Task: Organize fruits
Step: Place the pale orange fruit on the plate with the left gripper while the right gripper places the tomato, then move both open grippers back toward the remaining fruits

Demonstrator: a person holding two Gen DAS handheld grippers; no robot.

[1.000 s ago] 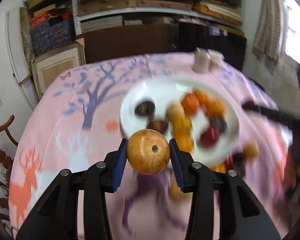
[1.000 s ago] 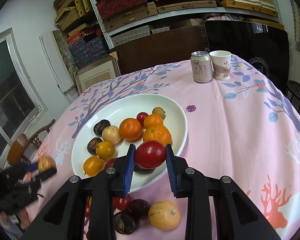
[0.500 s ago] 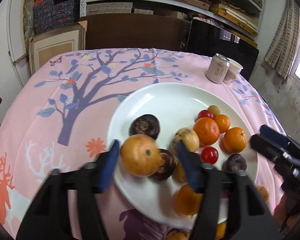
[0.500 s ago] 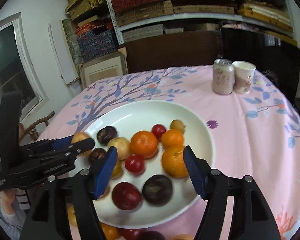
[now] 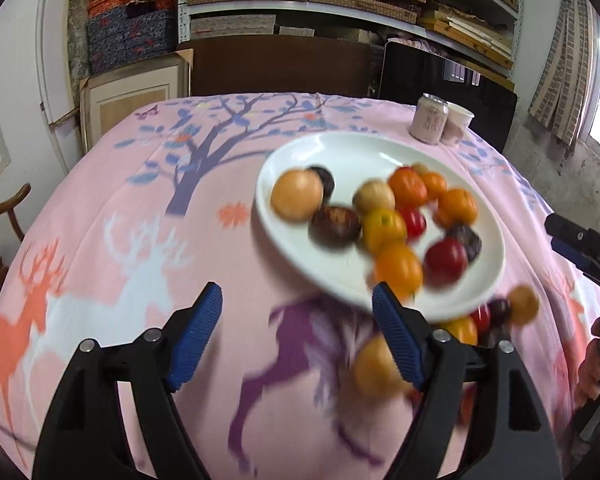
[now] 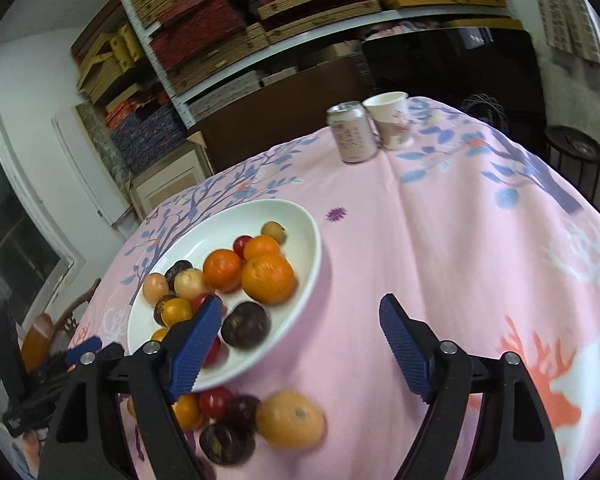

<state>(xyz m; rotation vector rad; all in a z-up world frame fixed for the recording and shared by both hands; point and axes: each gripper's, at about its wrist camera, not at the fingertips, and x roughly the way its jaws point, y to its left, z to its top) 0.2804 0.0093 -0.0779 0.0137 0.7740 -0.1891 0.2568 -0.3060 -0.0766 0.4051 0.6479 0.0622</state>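
Note:
A white plate (image 5: 340, 144) on the pink tablecloth holds several fruits: oranges, dark ones, small red ones. A round yellow-orange fruit (image 5: 297, 195) lies at its left edge, and a red fruit (image 5: 446, 261) lies near its front. My left gripper (image 5: 298, 300) hangs over bare cloth in front of the plate, jaws opening, nothing between them. My right gripper (image 6: 302, 312) hovers to the right of the plate (image 6: 300, 216), jaws opening and empty. Loose fruits lie on the cloth below it: a yellow one (image 6: 290, 420), a dark one (image 6: 226, 442) and a red one (image 6: 214, 402).
A drink can (image 6: 352, 132) and a paper cup (image 6: 392, 120) stand at the table's far side. Shelves with stacked boxes fill the back wall. A wooden chair (image 5: 4, 216) stands by the table's left edge. The right gripper's body (image 5: 580, 248) shows at the left wrist view's right edge.
The left gripper let go of the yellow-orange fruit and the right let go of the red fruit, both onto the plate. Both jaws widened and both grippers drew back off the plate.

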